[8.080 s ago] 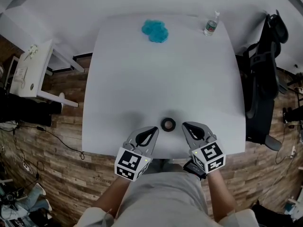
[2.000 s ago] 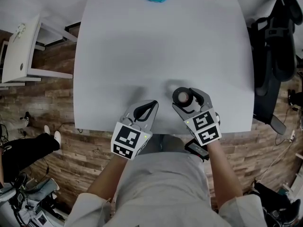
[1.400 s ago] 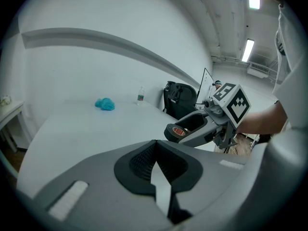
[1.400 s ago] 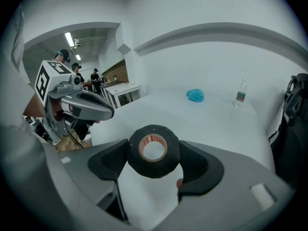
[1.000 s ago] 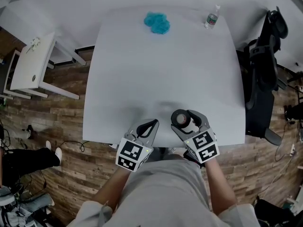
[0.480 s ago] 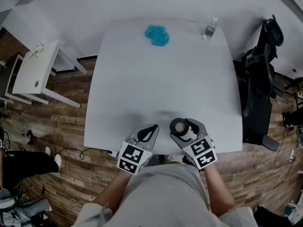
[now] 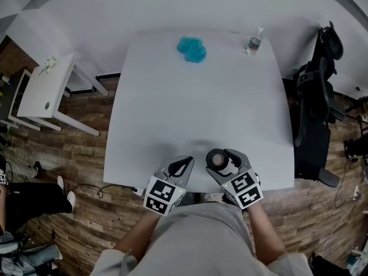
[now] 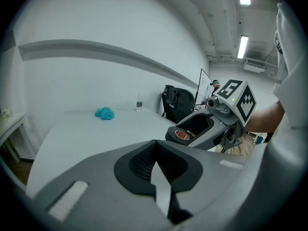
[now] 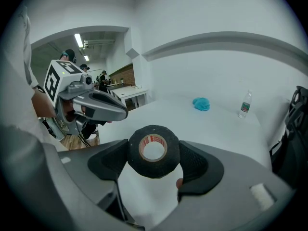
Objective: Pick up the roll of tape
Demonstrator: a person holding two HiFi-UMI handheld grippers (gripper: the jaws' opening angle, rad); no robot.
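1. Right gripper view: I find the right gripper (image 9: 153,159) clamped across the roll of tape (image 9: 153,151), hole facing back along the jaws, clear of the table (image 9: 216,124).
2. Left gripper (image 8: 155,172) sits closed and empty, just beside.

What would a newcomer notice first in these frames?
The black roll of tape clamped in the right gripper, at the near edge of the white table. Beside it the left gripper is shut and empty. A teal crumpled cloth and a clear plastic bottle sit at the far edge.

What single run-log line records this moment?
right gripper: shut on roll of tape, held above table | left gripper: shut, empty
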